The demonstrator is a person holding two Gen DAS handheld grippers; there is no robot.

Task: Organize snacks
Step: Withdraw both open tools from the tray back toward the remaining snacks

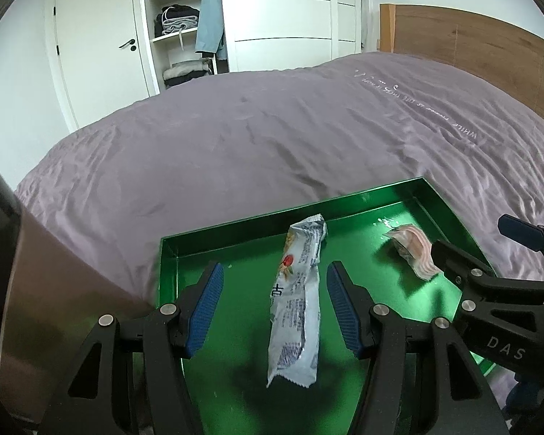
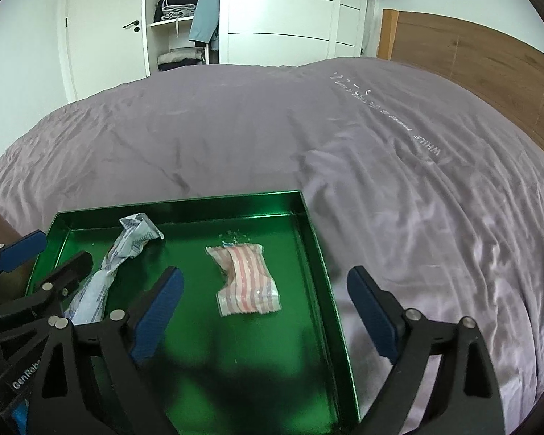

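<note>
Two tools hang wide: your left tool (image 1: 272,308) straddles the long pale packet (image 1: 297,301); close mid-length. Centre your right tool (image 2: 264,315) over the striped packet (image 2: 248,279).

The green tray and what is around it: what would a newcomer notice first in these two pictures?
First the shiny green tray, lying on the purple bedcover. In it lie two snacks: a long pale blue packet on the left and a pink-striped packet on the right. The left gripper is open around the blue packet, and the right gripper is open above the striped one; neither holds anything.
</note>
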